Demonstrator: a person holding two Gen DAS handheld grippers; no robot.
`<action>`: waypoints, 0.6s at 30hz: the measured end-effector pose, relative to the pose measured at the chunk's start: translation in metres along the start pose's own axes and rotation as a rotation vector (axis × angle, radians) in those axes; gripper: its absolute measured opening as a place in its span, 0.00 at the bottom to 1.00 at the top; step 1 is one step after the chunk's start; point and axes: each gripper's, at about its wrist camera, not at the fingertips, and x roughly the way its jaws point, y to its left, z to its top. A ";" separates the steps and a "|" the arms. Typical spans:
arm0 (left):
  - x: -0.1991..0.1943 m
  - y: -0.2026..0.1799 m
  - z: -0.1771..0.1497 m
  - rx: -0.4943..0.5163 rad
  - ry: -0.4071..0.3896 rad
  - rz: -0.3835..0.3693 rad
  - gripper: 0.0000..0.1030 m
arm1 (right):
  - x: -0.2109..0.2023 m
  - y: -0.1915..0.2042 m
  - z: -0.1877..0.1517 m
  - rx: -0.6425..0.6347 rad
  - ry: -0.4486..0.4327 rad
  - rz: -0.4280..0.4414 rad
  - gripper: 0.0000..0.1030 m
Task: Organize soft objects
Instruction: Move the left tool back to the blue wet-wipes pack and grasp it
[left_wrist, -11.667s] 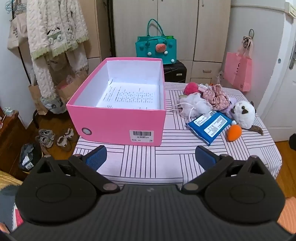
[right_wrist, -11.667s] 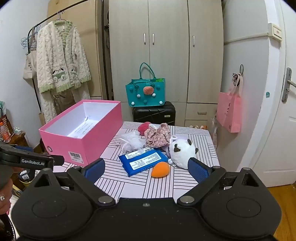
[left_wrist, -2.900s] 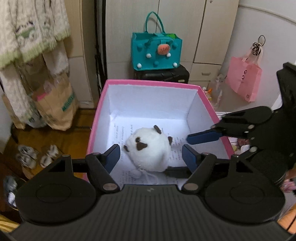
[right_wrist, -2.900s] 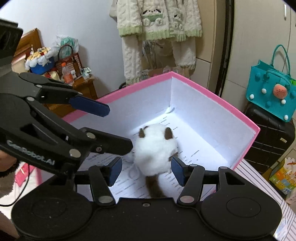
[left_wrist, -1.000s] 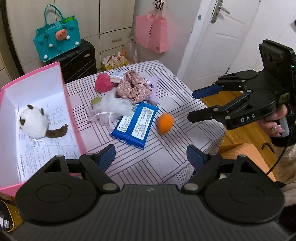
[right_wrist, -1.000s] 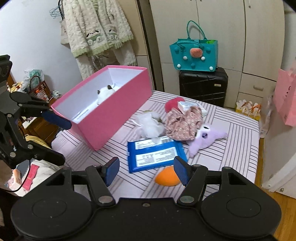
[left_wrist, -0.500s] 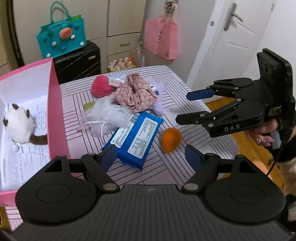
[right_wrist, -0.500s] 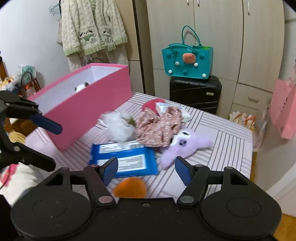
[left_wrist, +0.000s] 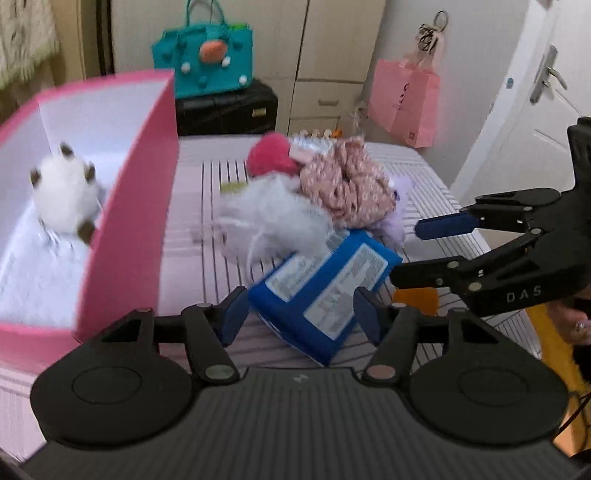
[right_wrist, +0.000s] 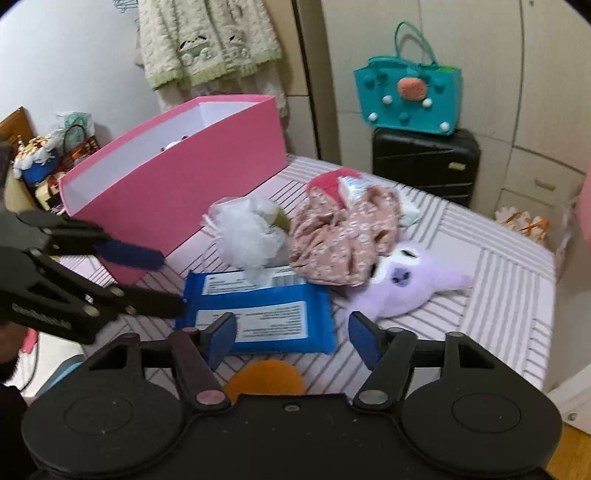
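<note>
A white plush toy (left_wrist: 64, 195) lies inside the pink box (left_wrist: 122, 236) at the left. On the striped table lie a blue wipes pack (left_wrist: 325, 284), a white mesh puff (left_wrist: 269, 218), a floral pink cloth (left_wrist: 343, 188), a purple plush (right_wrist: 410, 280), a red plush (left_wrist: 271, 157) and an orange sponge (right_wrist: 264, 376). My left gripper (left_wrist: 301, 314) is open, its jaws on either side of the wipes pack's near end. My right gripper (right_wrist: 291, 336) is open, low over the sponge and the pack's edge.
A teal bag (left_wrist: 210, 61) sits on a black suitcase (left_wrist: 225, 110) behind the table. A pink bag (left_wrist: 404, 105) hangs at the right by a white door. A cream robe (right_wrist: 207, 40) hangs at the back left. The table's right edge drops off near the door.
Both grippers have come lower and closer to the pile. The left one has swung over the wipes pack; the right one now hovers over the orange sponge.
</note>
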 end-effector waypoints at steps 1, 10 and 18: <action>0.004 0.000 -0.002 -0.014 0.012 0.000 0.56 | 0.003 0.001 0.001 -0.006 0.007 0.002 0.61; 0.030 -0.012 -0.021 -0.064 0.034 0.095 0.52 | 0.030 -0.011 0.006 0.027 0.036 -0.007 0.48; 0.035 -0.002 -0.022 -0.088 0.021 0.114 0.58 | 0.038 -0.029 0.004 0.146 0.075 0.047 0.48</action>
